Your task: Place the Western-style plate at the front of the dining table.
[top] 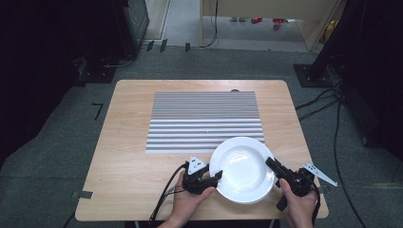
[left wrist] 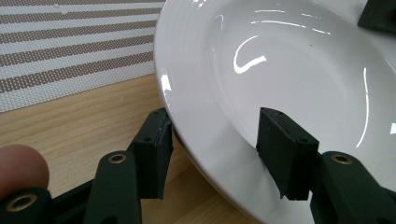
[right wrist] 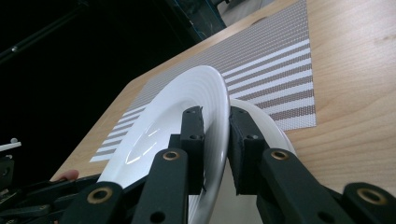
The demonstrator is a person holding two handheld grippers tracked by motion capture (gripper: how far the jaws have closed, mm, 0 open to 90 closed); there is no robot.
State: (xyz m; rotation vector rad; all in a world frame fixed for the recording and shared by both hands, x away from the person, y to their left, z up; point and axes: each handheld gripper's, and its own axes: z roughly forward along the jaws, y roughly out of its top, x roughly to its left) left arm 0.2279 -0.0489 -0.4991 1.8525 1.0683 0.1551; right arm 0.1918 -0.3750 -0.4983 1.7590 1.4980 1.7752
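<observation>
**Plate pick-up: right grip set, left grip pending**

The person is working on a two-handed lift of the white plate (top: 242,168). The plate is sitting at the near right of the desk (top: 123,142), its far rim overlapping the near right corner of the striped mat (top: 204,118).

The right gripper (top: 272,165) is holding the plate's right rim. In the right gripper view its jaws are standing narrow, one pad above the rim and one below, both touching the plate (right wrist: 196,121). In that view the plate appears tilted, its held edge raised, and a second white rim (right wrist: 266,126) is showing beneath it; I cannot tell whether that is another plate.

The left gripper (top: 216,177) is sitting at the plate's left rim. In the left gripper view its jaws are standing wide, straddling the rim: the left pad is touching or just beside the outer edge, and the right pad is hovering over the inner slope, apart from the surface (left wrist: 280,70).

Judged step: the left grip is being set before the lift. The next move is calling for closing the left jaws squarely on the rim, then raising both hands level. The glazed surface is looking slick, so an uneven lift could let the plate slide.
</observation>
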